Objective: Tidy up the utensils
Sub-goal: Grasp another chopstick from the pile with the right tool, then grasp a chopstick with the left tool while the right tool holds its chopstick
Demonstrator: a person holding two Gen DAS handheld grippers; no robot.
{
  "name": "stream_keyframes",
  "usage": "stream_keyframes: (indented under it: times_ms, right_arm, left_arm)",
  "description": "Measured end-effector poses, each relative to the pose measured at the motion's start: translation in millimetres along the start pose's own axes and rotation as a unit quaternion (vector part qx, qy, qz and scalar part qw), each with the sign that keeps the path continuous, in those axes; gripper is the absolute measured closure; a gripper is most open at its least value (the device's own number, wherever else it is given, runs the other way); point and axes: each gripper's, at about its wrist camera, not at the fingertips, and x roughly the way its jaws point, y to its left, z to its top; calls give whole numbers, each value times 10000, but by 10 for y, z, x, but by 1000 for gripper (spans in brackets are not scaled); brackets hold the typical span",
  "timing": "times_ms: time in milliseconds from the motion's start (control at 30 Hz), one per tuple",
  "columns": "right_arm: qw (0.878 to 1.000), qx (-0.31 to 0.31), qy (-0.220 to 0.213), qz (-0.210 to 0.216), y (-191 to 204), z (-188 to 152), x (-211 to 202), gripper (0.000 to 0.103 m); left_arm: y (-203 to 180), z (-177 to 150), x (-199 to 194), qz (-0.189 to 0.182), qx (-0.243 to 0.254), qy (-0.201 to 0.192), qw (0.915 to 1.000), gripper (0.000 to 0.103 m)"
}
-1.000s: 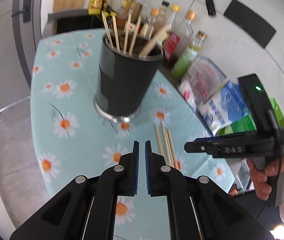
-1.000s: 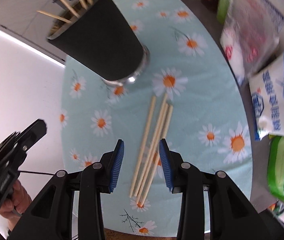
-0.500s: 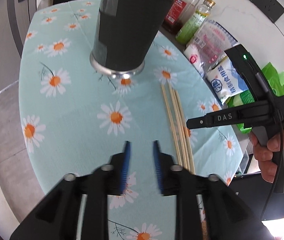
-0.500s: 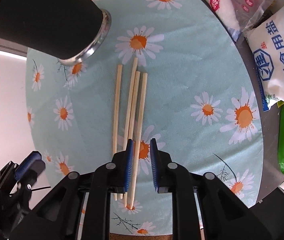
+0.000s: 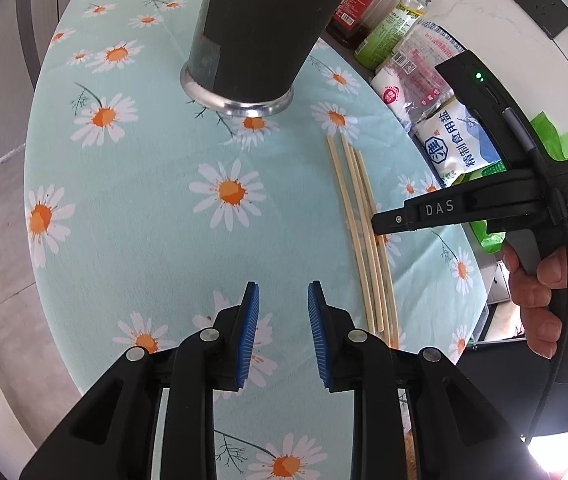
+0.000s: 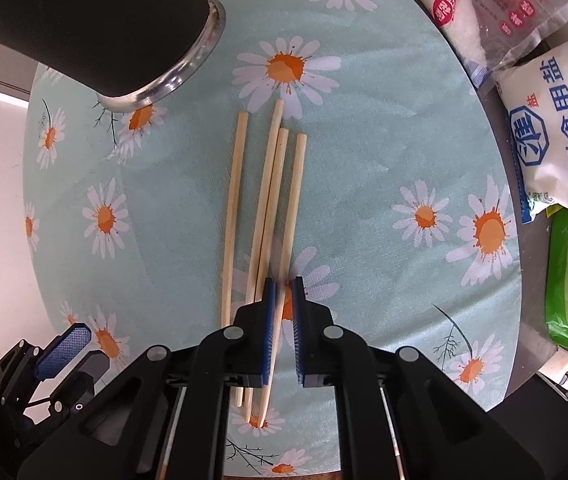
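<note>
Four loose chopsticks (image 6: 267, 216) lying side by side on the daisy tablecloth (image 6: 364, 184), just beside the dark utensil cup (image 6: 95, 28). Right gripper (image 6: 281, 312) pointing down, pinching the rightmost one. Left gripper (image 5: 283, 328) nearby, parted, empty. None of the four yet in the cup.

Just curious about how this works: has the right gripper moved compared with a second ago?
Yes. The right gripper has come down toward the daisy tablecloth and shut on the rightmost chopstick.
</note>
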Motion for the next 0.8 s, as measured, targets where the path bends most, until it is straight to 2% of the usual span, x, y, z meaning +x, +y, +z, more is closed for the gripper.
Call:
stream_keyframes:
  times_ms: [167,267,600,800]
  right_arm:
    - [9998,12,-93,-158,53,-41,10,94]
    - [9996,-51,-99,-240,96,-54,0,97]
    - [9995,30,-28,307,-122,-51,-28,97]
    - [9971,-63,-158,736,-333,-89,-208,97]
  left_arm:
    - [54,-17,22,-79,-113,63,9999,79]
    - [61,11,23,-86,-151,59,9998,79]
    - [-19,182,13,-318,-423,152,9985,79]
    - [-122,351,66,-281,-555,268,9977,79]
